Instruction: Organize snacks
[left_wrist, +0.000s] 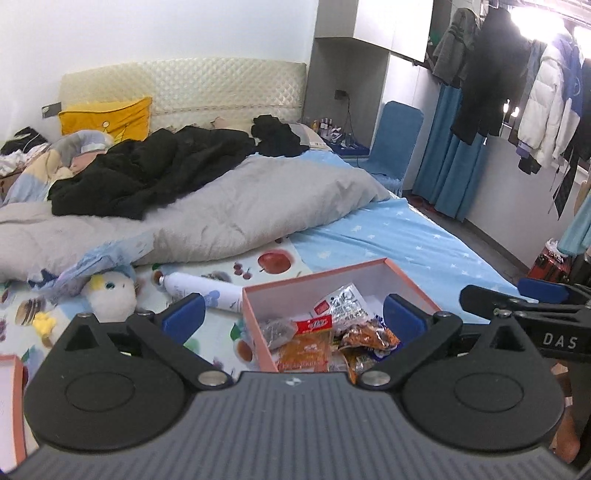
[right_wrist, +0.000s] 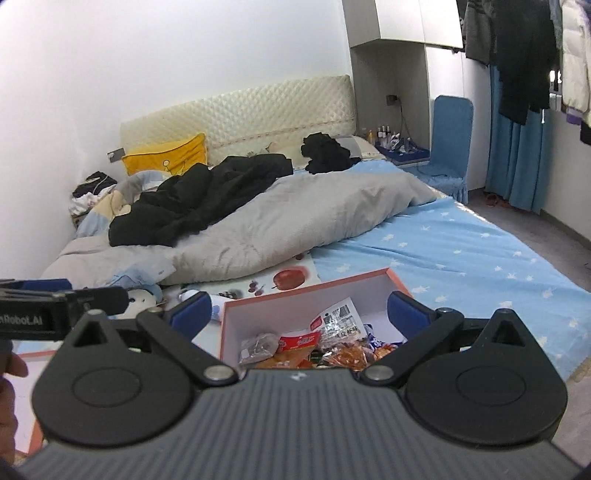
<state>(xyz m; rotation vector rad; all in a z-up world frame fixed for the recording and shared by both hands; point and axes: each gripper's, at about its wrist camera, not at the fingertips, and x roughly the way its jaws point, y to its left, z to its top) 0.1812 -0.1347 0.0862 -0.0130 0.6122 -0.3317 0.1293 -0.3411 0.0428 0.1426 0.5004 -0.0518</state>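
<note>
Both claws we hold wide apart and empty, left claw (left_wrist: 293, 314), right claw (right_wrist: 301, 312), above the box (left_wrist: 402, 275) of snacks (left_wrist: 332, 332) on the bed (left_wrist: 406, 236)

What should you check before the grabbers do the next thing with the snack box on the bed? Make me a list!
1. Left gripper open, nothing between its fingers: ok.
2. Right gripper open and holding nothing: ok.
3. Snacks inside the box: ok, several packets lie piled at its near end.
4. Box top free to reach into: ok, no lid on it.
5. Stray snacks left on the bed: cannot tell, the grippers hide the near part.
6. Spray can clear of the box: not ok, it lies right by the box's left wall.
</note>
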